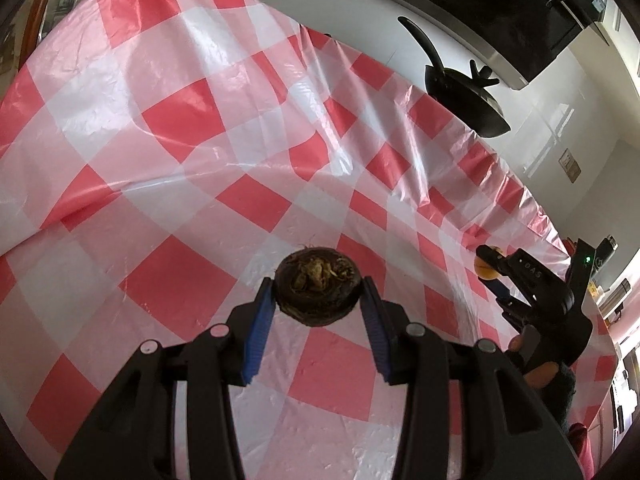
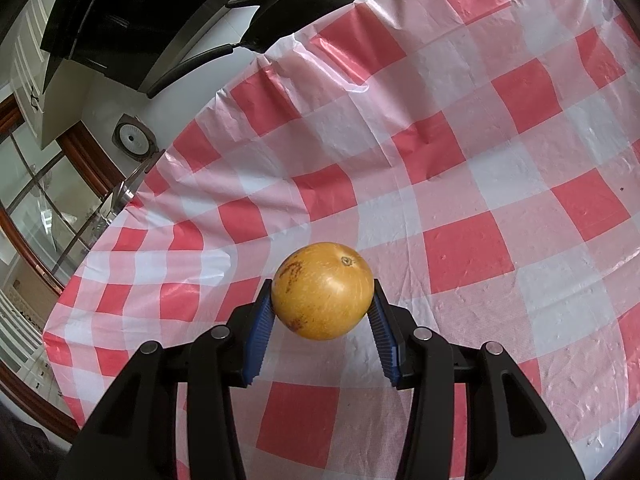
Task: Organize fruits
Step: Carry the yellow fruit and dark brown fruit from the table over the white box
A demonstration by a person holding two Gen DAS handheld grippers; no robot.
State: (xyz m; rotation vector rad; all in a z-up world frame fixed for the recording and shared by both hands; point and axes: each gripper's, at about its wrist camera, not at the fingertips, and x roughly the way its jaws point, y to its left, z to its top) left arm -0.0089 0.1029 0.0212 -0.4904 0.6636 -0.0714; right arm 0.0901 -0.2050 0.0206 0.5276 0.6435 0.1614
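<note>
In the left wrist view my left gripper point(image 1: 319, 294) is shut on a dark brown round fruit point(image 1: 316, 286) with a dry, withered top, held just above the red-and-white checked tablecloth point(image 1: 180, 128). The blue pads point(image 1: 260, 320) press both its sides. At the right edge of that view my right gripper point(image 1: 490, 270) shows, carrying an orange-yellow fruit point(image 1: 485, 271). In the right wrist view my right gripper point(image 2: 323, 296) is shut on that round orange-yellow fruit point(image 2: 323, 290), which has brown specks, over the tablecloth point(image 2: 480, 160).
A black wok point(image 1: 468, 100) with a long handle sits past the far edge of the cloth, beneath a dark range hood point(image 1: 520, 12). The wok point(image 2: 288, 4) and a sink faucet point(image 2: 120, 194) lie beyond the cloth. A person's hand point(image 1: 536, 372) holds the right gripper.
</note>
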